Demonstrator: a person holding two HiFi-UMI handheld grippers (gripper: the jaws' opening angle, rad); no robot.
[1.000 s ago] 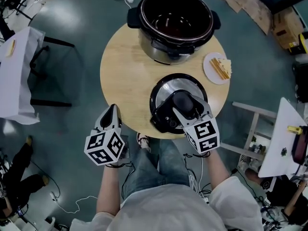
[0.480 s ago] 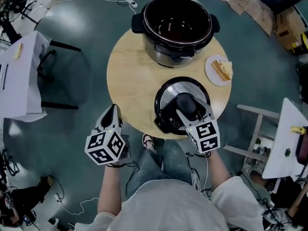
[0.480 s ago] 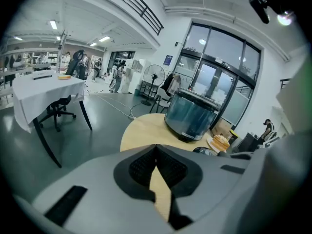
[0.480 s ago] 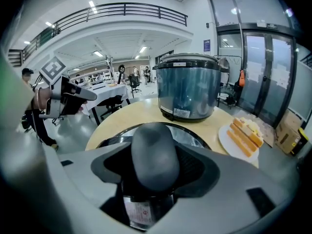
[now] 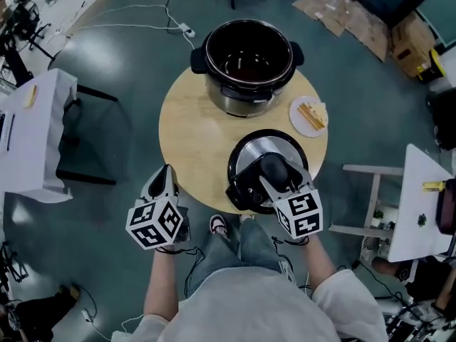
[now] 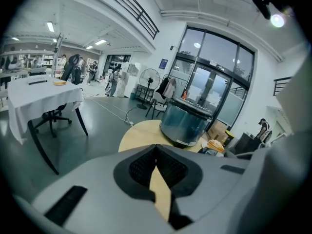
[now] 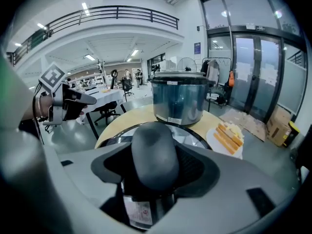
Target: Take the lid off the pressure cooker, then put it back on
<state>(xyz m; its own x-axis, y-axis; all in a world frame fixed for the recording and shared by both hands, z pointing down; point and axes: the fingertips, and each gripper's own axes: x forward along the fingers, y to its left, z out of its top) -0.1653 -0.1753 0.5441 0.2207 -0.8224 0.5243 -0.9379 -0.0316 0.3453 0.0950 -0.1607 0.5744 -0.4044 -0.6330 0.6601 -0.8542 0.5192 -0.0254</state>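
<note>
The open pressure cooker [image 5: 246, 55] stands at the far side of the round wooden table [image 5: 192, 127]. Its black-rimmed silver lid [image 5: 255, 150] is over the table's near edge, partly overhanging it. My right gripper [image 5: 279, 173] is shut on the lid's black handle [image 7: 153, 157], whose knob fills the space between the pads. The cooker [image 7: 178, 101] shows straight beyond it. My left gripper [image 5: 166, 171] hangs off the table's front left edge, shut with nothing in it. In the left gripper view the jaws [image 6: 157, 172] meet, and the cooker [image 6: 185, 123] stands ahead to the right.
A white plate of food [image 5: 310, 115] sits at the table's right edge, close to the lid. A white-clothed table [image 5: 28, 134] and a chair [image 5: 92, 127] stand at the left, another white table [image 5: 420, 205] at the right. Cables and cardboard [image 5: 349, 13] lie on the floor.
The view has drawn back from the table. Both grippers have risen a little, the right one still closed on the lid's handle, and the lid now overhangs the near edge more.
</note>
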